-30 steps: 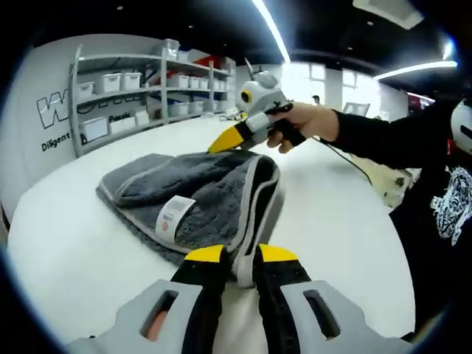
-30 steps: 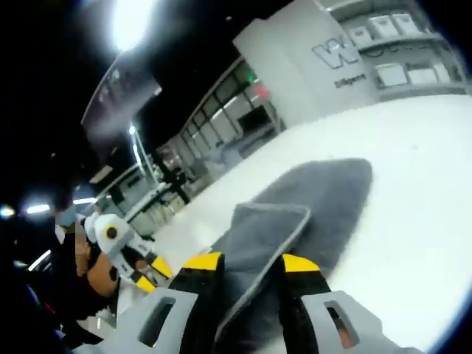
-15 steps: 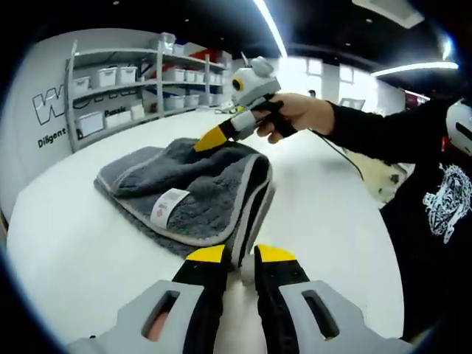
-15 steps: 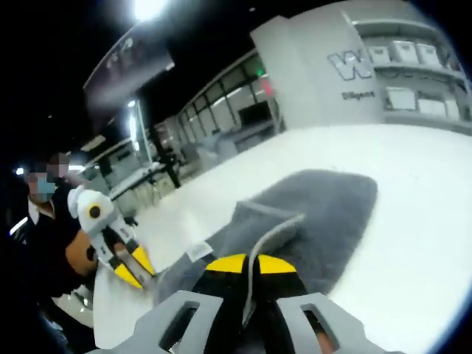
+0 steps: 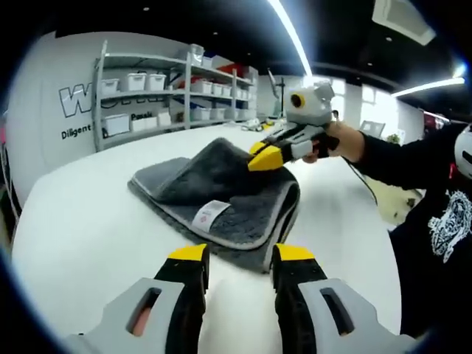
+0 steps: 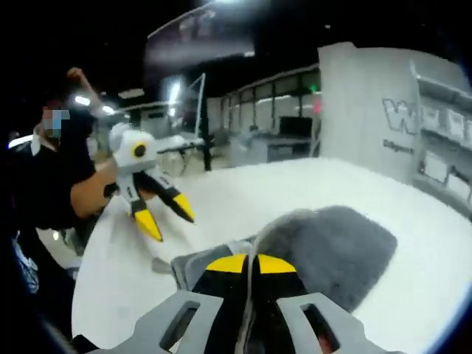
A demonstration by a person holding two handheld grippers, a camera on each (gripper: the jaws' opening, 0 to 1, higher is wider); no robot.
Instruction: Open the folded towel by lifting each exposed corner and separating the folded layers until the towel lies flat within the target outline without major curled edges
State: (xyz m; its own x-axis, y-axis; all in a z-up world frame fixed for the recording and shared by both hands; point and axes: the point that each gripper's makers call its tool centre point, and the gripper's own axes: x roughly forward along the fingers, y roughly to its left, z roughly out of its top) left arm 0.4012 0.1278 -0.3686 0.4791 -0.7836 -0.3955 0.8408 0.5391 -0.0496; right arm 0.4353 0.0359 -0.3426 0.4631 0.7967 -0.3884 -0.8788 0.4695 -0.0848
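While the right tool (image 5: 267, 156) stays out of reach of nothing, the whole question is which layer it holds: in the left gripper view it sits at about 1 o'clock from the left tool (image 5: 240, 258), its yellow tips pinched narrow on the raised top layer of the grey microfibre towel (image 5: 221, 195). In the right gripper view its own jaws (image 6: 247, 264) are pressed together with a pale hem running up between them, so I judge it holds the upper fold's edge.

That towel lies folded on the white tabletop (image 5: 81, 214), just ahead of the left tool at 12 o'clock, close to its tips but apart from them. Its long axis runs roughly from 10 o'clock to 4 o'clock in the left gripper view, with the stacked hems and a small white care label (image 5: 209, 214) facing the left tool. The left tool's jaws stand wide and empty; in the right gripper view it (image 6: 166, 214) hangs spread above the tabletop at 10 o'clock.

Since the right tool has the far layer, peeling probably means drawing that layer away from the left tool, towards 1 o'clock. Being nearer the hemmed edge, the left tool looks better placed to pin or lift the lower layers. No target outline can be made out on the tabletop.
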